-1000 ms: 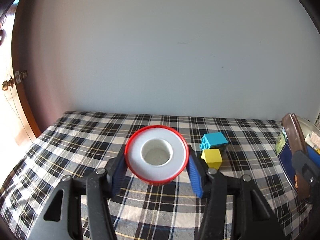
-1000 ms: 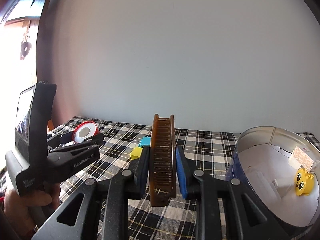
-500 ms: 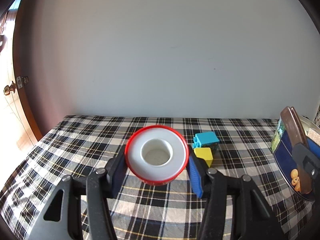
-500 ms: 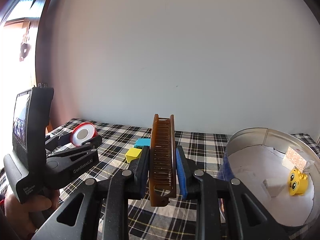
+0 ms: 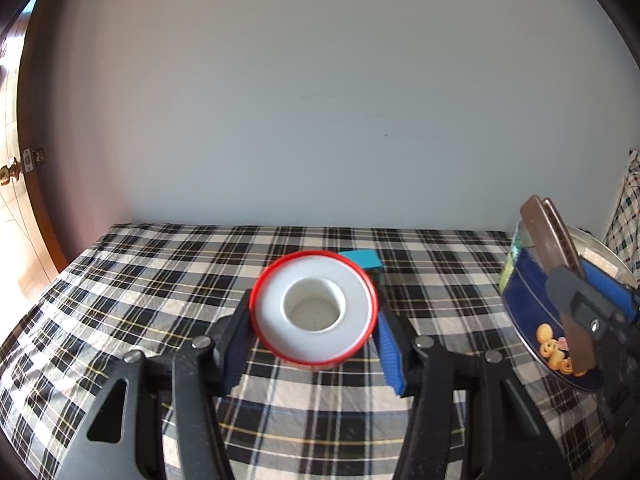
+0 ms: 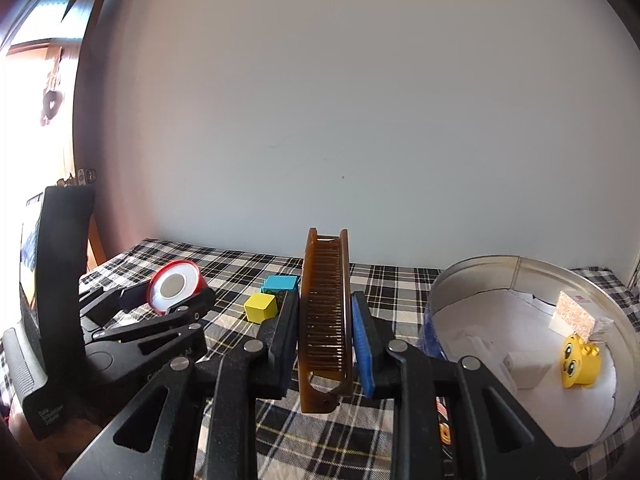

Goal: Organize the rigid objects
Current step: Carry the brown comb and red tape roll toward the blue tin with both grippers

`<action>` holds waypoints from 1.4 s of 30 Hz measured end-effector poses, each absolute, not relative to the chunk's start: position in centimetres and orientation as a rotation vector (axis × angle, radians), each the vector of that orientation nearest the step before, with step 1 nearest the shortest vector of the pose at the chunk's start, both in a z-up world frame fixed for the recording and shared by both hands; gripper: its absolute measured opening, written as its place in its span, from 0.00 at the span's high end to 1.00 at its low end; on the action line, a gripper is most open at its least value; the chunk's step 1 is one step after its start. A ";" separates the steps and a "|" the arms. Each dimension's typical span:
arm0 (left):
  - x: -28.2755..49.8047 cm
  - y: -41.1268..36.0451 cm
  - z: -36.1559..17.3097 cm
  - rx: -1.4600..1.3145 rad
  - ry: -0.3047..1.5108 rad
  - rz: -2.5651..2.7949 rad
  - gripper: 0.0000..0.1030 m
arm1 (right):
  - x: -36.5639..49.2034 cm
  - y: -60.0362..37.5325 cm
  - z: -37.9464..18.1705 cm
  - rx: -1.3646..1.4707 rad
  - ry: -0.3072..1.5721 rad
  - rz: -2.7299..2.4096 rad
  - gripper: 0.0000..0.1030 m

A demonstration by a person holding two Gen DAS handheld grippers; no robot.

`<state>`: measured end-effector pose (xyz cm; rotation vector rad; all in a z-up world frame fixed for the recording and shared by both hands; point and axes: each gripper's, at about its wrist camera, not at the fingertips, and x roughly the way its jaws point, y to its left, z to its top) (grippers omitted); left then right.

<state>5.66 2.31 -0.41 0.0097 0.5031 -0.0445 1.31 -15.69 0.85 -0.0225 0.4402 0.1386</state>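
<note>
Plaid-covered counter (image 5: 132, 280) below: left hand-held gripper (image 5: 314, 322) pinches a red-rimmed tape roll (image 5: 314, 310); right hand-held gripper (image 6: 326, 334) clamps a brown comb (image 6: 326, 312) upright, beside the tin (image 6: 480, 268)

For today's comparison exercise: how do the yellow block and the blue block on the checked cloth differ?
The yellow block is a plain cube nearer the camera; the blue block is wider and lies behind it, nearer the wall. The yellow block shows fully, while the comb hides the blue block's right end. Both rest on the cloth, outside the tin.
</note>
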 end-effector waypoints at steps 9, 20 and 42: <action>4.6 0.8 -0.3 0.013 0.493 -0.060 0.47 | -1.3 -17.2 1.1 -0.083 0.413 0.124 0.73; 3.5 -2.0 -0.3 0.020 0.491 -0.088 0.47 | -2.9 -19.8 1.8 -0.082 0.376 0.095 0.73; 2.8 -8.1 -0.2 0.044 0.480 -0.173 0.47 | -4.1 -26.5 2.3 -0.068 0.337 0.003 0.73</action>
